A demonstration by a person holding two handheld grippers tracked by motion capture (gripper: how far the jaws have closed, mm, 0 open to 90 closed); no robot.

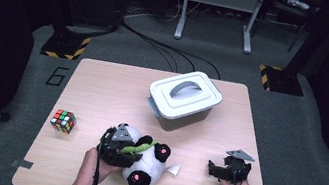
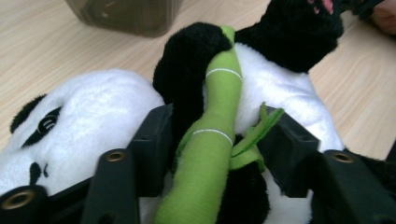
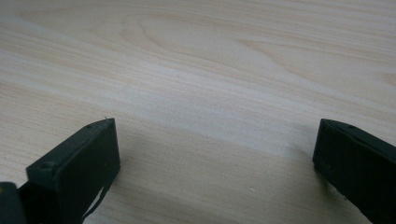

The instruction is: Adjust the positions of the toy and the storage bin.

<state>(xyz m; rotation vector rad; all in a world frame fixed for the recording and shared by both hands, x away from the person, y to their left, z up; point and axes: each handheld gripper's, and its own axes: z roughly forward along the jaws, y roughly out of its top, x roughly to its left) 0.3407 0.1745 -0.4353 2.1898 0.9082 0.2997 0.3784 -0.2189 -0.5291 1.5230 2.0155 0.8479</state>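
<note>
Panda toy (image 1: 143,162): lies on its back at the near edge of the table (image 1: 101,92), between the two hands, feet toward the person, head (image 2: 84,116) toward the left hand.
Bamboo stalk (image 2: 215,140): a green felt stick laid across the panda's belly, hugged under one black arm (image 2: 187,70).
How it should handle: I judge it light, soft and squashy; it will give under the pads and flop when lifted. Nothing on it can break, and plush is not slippery.
Where to grip: the stuffed body or a thick limb seems surest. The stalk alone is thin and may bend or tug at its stitching.
Left gripper (image 2: 215,144): sits low over the panda's middle, jaws partly apart, one on each side of the stalk and black arm. The plush bulges between them; the pads look beside it rather than squeezing, so I would not call it a firm hold.
Right gripper (image 3: 215,149): rests on the bare table to the right, well apart from the toy, jaws spread wide with nothing between them.
Grey lidded box (image 1: 184,98): stands farther back, lid on.
Colour cube (image 1: 63,121): at the left, untouched.
</note>
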